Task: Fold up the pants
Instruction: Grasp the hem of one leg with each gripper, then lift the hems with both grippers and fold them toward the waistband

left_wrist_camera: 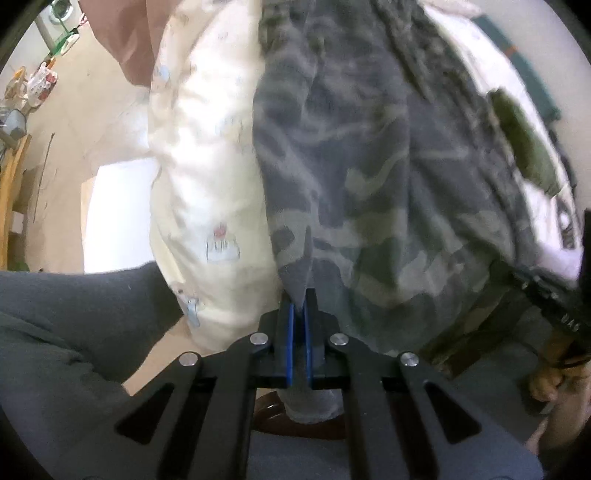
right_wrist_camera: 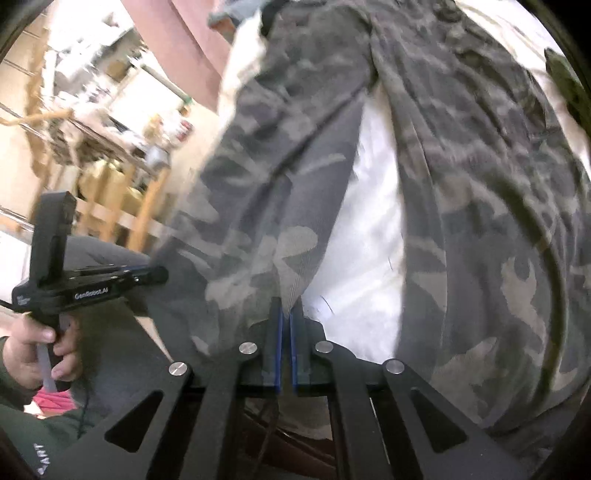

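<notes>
Grey-green camouflage pants (left_wrist_camera: 369,155) lie spread over a pale printed bedcover (left_wrist_camera: 207,147). In the left wrist view my left gripper (left_wrist_camera: 299,299) is shut on a pinched edge of the pants, the cloth rising from between its blue pads. The right wrist view shows the pants (right_wrist_camera: 280,177) with both legs running away from the camera and white bedding (right_wrist_camera: 369,229) between them. My right gripper (right_wrist_camera: 286,310) is shut on a fold of the nearer leg's edge. The left gripper's body (right_wrist_camera: 55,266) and the hand holding it show at the left of that view.
A person's dark sleeve (left_wrist_camera: 74,295) crosses the lower left. Beyond the bed's left edge lies a beige floor (left_wrist_camera: 92,110) with wooden furniture (right_wrist_camera: 122,206) and clutter. A dark green garment (left_wrist_camera: 524,144) lies on the bedding at the right. A brown cushion (left_wrist_camera: 125,33) sits at the top.
</notes>
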The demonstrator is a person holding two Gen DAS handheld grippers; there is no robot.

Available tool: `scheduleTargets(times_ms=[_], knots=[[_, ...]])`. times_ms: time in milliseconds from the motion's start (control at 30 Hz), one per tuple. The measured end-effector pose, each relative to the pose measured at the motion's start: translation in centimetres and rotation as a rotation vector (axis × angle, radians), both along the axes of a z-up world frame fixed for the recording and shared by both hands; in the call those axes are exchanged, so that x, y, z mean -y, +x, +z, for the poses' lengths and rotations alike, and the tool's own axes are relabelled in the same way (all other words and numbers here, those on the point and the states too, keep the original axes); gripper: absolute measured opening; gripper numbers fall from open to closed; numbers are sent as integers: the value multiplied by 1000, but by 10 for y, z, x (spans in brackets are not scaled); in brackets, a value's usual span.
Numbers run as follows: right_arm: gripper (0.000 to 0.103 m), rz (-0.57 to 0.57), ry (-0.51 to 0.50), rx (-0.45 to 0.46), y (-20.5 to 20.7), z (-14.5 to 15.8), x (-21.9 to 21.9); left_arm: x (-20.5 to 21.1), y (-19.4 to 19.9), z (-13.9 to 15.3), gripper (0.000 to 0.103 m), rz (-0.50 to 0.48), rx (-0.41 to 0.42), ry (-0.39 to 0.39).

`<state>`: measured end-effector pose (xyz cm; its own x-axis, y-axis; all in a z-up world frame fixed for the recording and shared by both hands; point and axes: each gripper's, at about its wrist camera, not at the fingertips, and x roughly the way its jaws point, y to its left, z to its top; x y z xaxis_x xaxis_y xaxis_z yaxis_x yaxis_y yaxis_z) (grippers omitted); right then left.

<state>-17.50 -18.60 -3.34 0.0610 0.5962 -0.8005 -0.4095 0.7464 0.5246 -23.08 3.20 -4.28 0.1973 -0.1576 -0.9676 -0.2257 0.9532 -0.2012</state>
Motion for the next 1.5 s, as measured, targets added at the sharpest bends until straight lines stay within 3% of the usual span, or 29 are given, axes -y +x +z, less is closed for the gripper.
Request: scheduleTargets(times_ms=[133, 233, 367, 467, 500, 533, 600, 667, 733, 867, 933, 967, 1000, 1033, 1067, 1333, 1500], knots=[[2, -38, 137, 8, 15, 24, 14, -11, 14, 46, 2, 5, 116, -27], [2, -50, 176, 18, 29, 40, 17, -18, 31, 70, 2, -8, 175, -36], [2, -28, 153, 73, 46, 60, 6, -29, 61, 78, 2, 9, 209, -29], [2, -12, 126, 58, 52, 55, 2, -46, 61, 56, 3, 36, 148, -15], [2, -2, 130, 47, 51, 52, 1, -53, 58, 35, 12, 73, 84, -45], [2, 5, 126, 50, 49, 50, 2, -55, 54, 23, 33, 97, 55, -68], [2, 2, 129, 44, 48, 44, 3, -60, 40, -14, 65, 163, -37, -95], [2, -16, 141, 18, 50, 37, 7, -55, 31, -37, 66, 185, -89, -121], [2, -23, 141, 9, 51, 32, 9, -42, 25, -60, 64, 173, -143, -186], [2, -36, 149, -24, 53, 21, 15, -9, 21, -76, 63, 103, -180, -146], [2, -36, 145, -31, 53, 17, 16, 0, 19, -89, 43, 89, -206, -106], [2, -35, 144, -39, 53, 14, 16, 4, 17, -92, 40, 88, -194, -61], [2, -35, 141, -43, 52, 11, 15, 6, 17, -92, 31, 76, -186, -40], [2, -34, 136, -43, 51, 10, 14, 11, 18, -91, 13, 46, -177, -27], [2, -34, 133, -43, 51, 9, 14, 14, 19, -90, 7, 29, -173, -27], [2, -50, 134, -59, 52, 6, 19, 16, 19, -64, 1, 25, -119, -48], [2, -49, 144, -25, 54, 16, 21, 6, 16, -11, 1, 4, 64, -21]])
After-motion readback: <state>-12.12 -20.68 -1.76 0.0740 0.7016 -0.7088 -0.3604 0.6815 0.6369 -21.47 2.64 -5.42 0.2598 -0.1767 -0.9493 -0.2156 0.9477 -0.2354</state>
